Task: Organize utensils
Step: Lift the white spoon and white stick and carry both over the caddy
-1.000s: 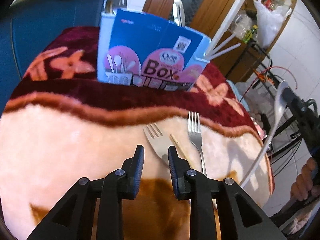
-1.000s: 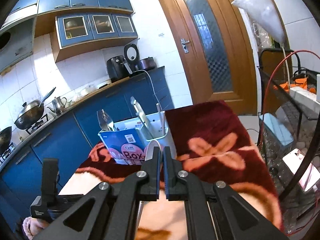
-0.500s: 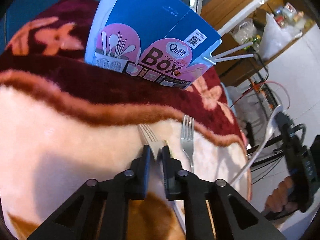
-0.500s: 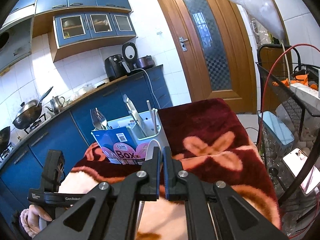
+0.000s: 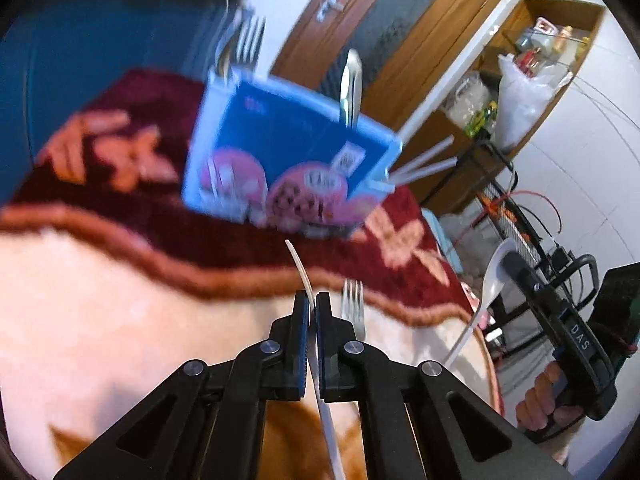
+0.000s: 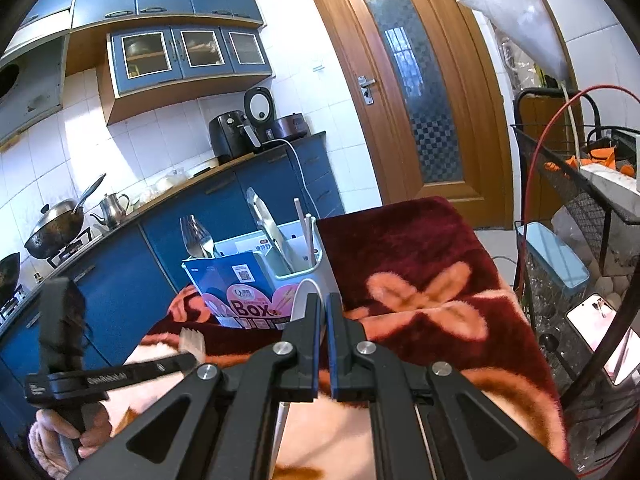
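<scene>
My left gripper (image 5: 312,304) is shut on a metal fork (image 5: 300,264), which is seen edge-on and raised off the blanket (image 5: 100,320). The right wrist view shows that fork's tines (image 6: 192,342) sticking up from the left gripper (image 6: 188,360). A second fork (image 5: 354,312) lies on the blanket just to its right. Behind stands the blue utensil box (image 5: 288,160) holding forks, a flat metal utensil and chopsticks. My right gripper (image 6: 324,308) is shut on a white spoon (image 6: 304,296), held in the air to the right of the table; the spoon (image 5: 494,276) also shows in the left wrist view.
Blue kitchen cabinets (image 6: 120,264) run behind the table. A wooden door (image 6: 412,100) is at the back. At the table's right edge stand a black wire rack (image 6: 568,200) and a phone (image 6: 600,332). A person's hand (image 5: 544,400) grips the right tool.
The left jaws closed on the left-hand fork and lifted it off the blanket, so it now shows edge-on. The right gripper kept still with the spoon.
</scene>
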